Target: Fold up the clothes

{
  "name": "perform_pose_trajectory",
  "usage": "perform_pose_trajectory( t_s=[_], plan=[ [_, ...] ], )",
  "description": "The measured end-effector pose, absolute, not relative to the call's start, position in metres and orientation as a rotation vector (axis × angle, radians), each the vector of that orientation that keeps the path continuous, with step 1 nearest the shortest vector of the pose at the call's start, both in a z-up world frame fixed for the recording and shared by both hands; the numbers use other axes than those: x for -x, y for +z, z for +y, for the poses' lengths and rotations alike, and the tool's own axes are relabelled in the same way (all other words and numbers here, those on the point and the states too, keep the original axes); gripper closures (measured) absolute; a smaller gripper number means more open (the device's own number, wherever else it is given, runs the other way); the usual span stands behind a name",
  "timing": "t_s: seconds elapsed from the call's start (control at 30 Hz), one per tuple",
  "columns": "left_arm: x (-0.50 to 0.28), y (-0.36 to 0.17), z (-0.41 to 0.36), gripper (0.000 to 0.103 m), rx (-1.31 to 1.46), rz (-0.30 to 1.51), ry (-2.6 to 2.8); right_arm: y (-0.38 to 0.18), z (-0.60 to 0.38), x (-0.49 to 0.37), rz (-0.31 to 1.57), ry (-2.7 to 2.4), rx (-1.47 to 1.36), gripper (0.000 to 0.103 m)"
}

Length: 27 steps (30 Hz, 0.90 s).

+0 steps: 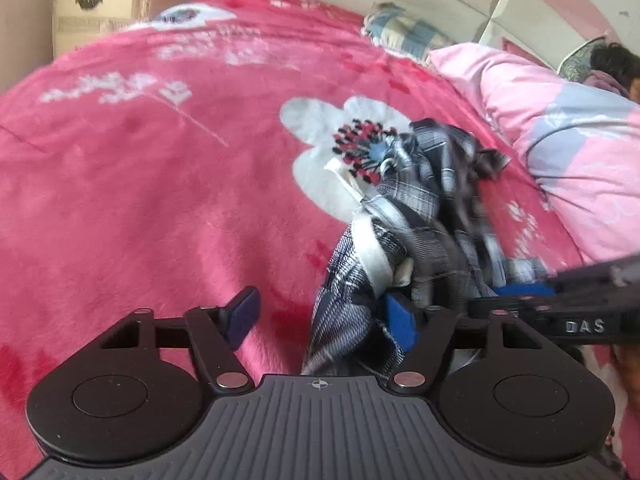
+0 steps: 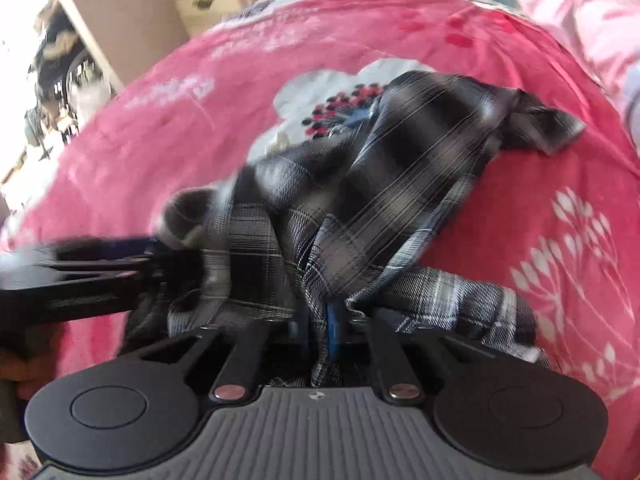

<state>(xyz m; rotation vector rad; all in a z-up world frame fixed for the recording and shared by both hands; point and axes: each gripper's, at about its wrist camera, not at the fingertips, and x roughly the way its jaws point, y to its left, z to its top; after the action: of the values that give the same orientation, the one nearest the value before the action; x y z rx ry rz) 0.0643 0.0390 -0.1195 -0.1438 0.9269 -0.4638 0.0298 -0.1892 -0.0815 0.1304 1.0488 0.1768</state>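
On blanket (image 1: 140,168): shirt (image 2: 400,168) bunched. Right gripper (image 2: 332,332) clenched on hem to lift and spread; left gripper (image 1: 324,316) jaws apart, cloth unpinched.

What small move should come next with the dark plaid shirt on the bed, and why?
Probably close the left claw on the fabric. The crumpled black-and-grey plaid shirt lies bunched on the pink floral blanket. The right claw is already shut on its cloth, while the left claw's pads stand apart, with fabric only beside one pad.
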Motion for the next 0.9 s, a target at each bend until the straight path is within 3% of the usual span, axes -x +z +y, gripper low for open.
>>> perform_pose_trajectory(
  t_s=[0.1, 0.23, 0.47, 0.7, 0.83, 0.9],
  plan=[
    [-0.064, -0.124, 0.044, 0.082, 0.222, 0.914, -0.465, -0.054, -0.215, -0.006, 0.967, 0.081, -0.178, 0.095],
    [-0.053, -0.124, 0.053, 0.093, 0.299, 0.891, -0.431, -0.026, -0.263, 0.03, 0.919, -0.1, -0.258, 0.095],
    [-0.011, -0.094, 0.083, 0.097, 0.42, 0.812, -0.343, -0.012, -0.312, 0.098, 0.916, -0.271, -0.301, 0.095],
    [0.09, -0.033, 0.146, 0.098, 0.495, 0.739, -0.182, 0.012, -0.33, 0.144, 0.834, -0.288, -0.32, 0.095],
    [0.148, -0.042, 0.178, 0.097, 0.509, 0.855, -0.065, 0.003, -0.341, 0.159, 0.919, -0.306, -0.319, 0.092],
    [0.168, -0.06, 0.184, 0.092, 0.492, 0.948, -0.036, -0.002, -0.344, 0.167, 0.979, -0.311, -0.31, 0.082]
  ],
)
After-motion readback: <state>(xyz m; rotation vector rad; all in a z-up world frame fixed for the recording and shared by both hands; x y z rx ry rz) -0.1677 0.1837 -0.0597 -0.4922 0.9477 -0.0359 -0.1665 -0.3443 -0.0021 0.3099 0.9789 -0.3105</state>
